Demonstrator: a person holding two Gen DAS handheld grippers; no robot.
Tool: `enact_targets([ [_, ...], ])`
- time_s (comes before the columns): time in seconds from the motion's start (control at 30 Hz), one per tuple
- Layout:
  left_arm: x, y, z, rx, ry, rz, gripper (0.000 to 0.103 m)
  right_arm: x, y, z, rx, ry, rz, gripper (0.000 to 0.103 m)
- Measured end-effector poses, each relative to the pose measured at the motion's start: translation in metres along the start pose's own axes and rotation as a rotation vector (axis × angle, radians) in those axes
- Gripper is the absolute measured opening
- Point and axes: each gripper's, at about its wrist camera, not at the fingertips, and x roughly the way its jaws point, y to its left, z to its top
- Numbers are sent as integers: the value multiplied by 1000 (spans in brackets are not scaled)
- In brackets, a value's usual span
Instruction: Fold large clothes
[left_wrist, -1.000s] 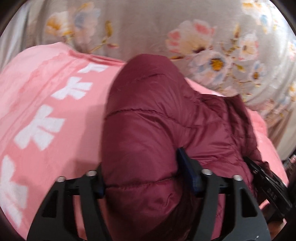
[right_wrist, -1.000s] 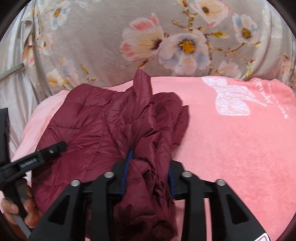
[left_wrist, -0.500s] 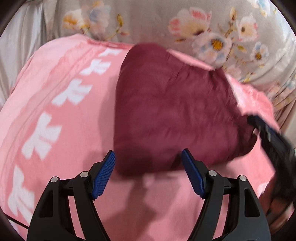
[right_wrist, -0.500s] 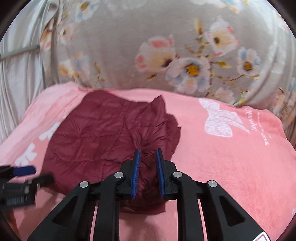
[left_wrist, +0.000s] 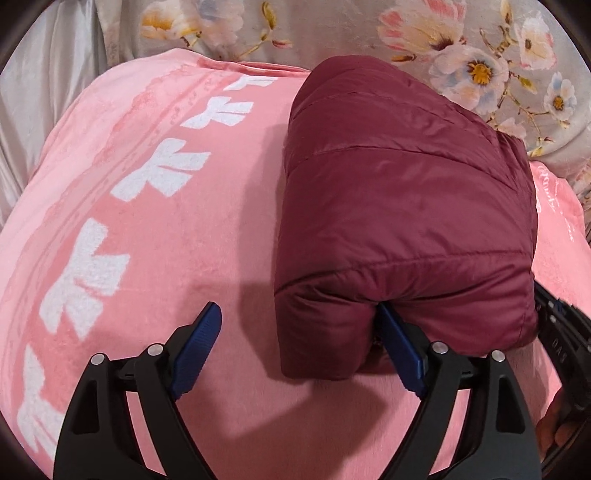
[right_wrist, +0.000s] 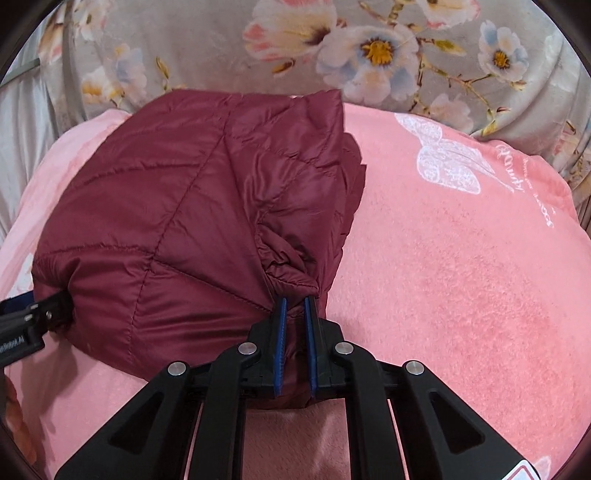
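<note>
Right gripper (right_wrist: 294, 314) just closing, pinching maroon jacket (right_wrist: 177, 229) hem for folding; left gripper (left_wrist: 299, 336) just widening, gripping nothing, jacket corner between.

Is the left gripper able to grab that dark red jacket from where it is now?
Probably yes. The left gripper stands open, and a near corner of the folded jacket already sits between its pads, one touching. Nothing blocks it; the right gripper pinches another edge.
</note>
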Motion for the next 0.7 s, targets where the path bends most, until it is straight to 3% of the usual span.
enact_targets([
  [0.27, 11, 0, -1, 2, -18, -1, 89, 6, 6, 1, -13, 21, -20, 8],
  [0.4, 5, 2, -2, -6, -21, -14, 85, 7, 9, 1, -23, 24, -33, 8],
  [0.47, -14, 3, -2, -26, -17, -55, 76, 7, 9, 2, -26, 24, -37, 8],
  [0.53, -38, 4, 1, -40, -60, -88, 76, 7, 9, 1, -27, 23, -41, 8],
  [0.6, -65, 2, 11, -43, -126, -72, 76, 6, 9, 1, -29, 19, -43, 8],
  [0.7, -71, -7, 27, -32, -138, -26, 77, -1, 11, 1, -37, -3, -64, 8],
])
